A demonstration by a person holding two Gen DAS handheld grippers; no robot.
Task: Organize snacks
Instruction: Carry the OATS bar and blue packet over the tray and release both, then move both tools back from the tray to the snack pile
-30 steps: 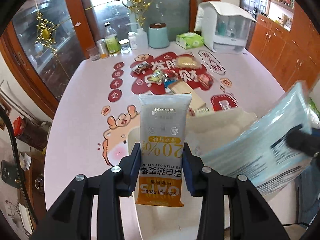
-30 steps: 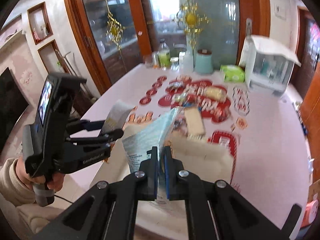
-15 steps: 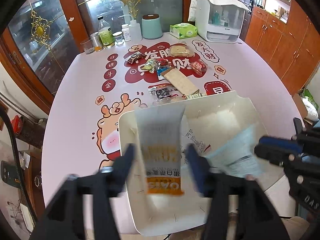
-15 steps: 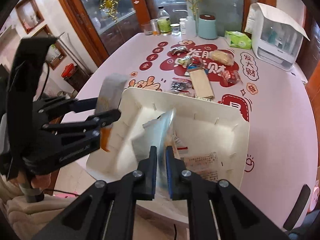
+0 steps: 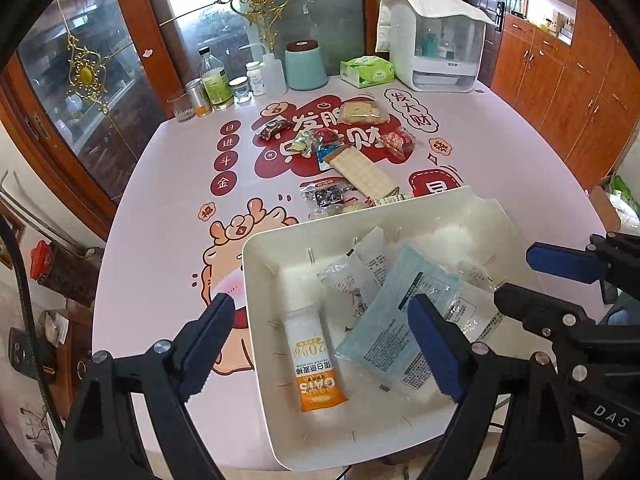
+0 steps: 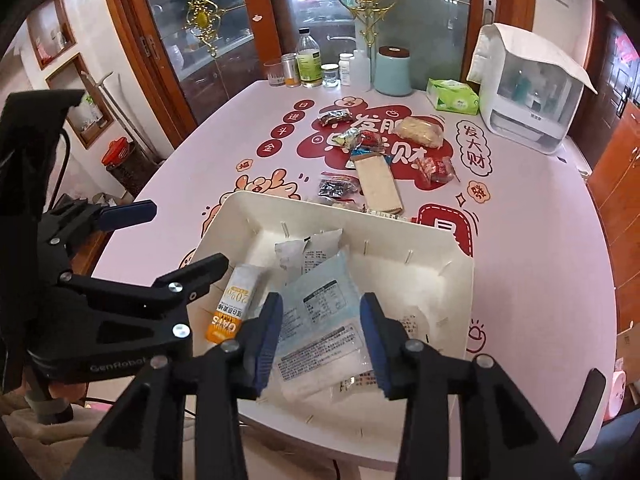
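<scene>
A white tray [image 5: 256, 280] sits at the table's near edge; it also shows in the right wrist view [image 6: 460, 280]. In it lie an orange-and-white oat bar pack [image 5: 316, 356] [image 6: 232, 304], a pale blue packet [image 5: 400, 328] [image 6: 320, 320] and small clear wrappers [image 5: 360, 268]. My left gripper [image 5: 320, 332] is open and empty above the tray's left part. My right gripper [image 6: 322, 332] is open and empty above the blue packet. Loose snacks lie beyond the tray, among them a long cracker pack [image 5: 364, 174] [image 6: 378, 186].
At the table's far edge stand bottles [image 5: 214, 80], a teal canister [image 5: 306, 66], a green tissue pack [image 5: 366, 72] and a white appliance [image 5: 436, 60]. Wooden cabinets [image 5: 580, 92] line the right. Glass doors stand behind the table.
Both grippers opened and let go. The oat bar pack and the blue packet dropped into the tray. Both grippers rose and pulled back.
</scene>
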